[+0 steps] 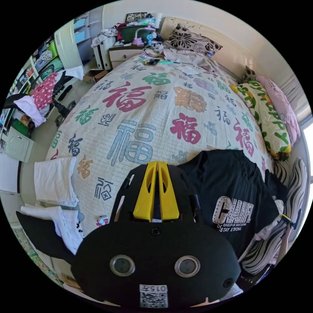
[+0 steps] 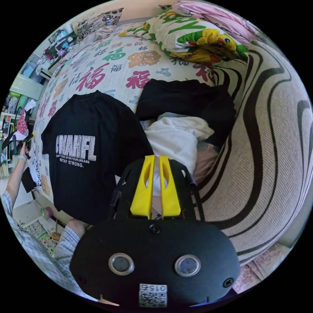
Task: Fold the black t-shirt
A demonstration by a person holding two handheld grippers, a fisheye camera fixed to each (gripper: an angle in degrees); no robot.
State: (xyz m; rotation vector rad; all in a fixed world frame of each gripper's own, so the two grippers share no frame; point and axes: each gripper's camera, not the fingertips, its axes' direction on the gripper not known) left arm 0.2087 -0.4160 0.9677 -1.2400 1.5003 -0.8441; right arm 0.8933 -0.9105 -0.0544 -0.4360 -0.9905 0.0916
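1. Black cotton, printed side up: the black t-shirt (image 1: 228, 192) lies spread near the bed's edge on the patterned bedspread (image 1: 140, 107), with its hem hanging over the side in the right gripper view (image 2: 81, 156).
2. My left gripper (image 1: 157, 166) has its yellow jaws closed together on nothing, over bare bedspread just beside the shirt.
3. My right gripper (image 2: 156, 159) looks almost closed, a thin gap between the jaws and nothing held, over a white garment (image 2: 177, 137) next to the shirt.
4. To begin well, I'd open both grippers and take one side of the shirt at shoulder and hem, so the fold line runs straight past the print.
5. Hard to judge: the sleeves blend into the black body, and a second dark garment (image 2: 189, 97) lies close by, so I must not pinch the wrong cloth.
6. The hanging hem's far edge is hidden.
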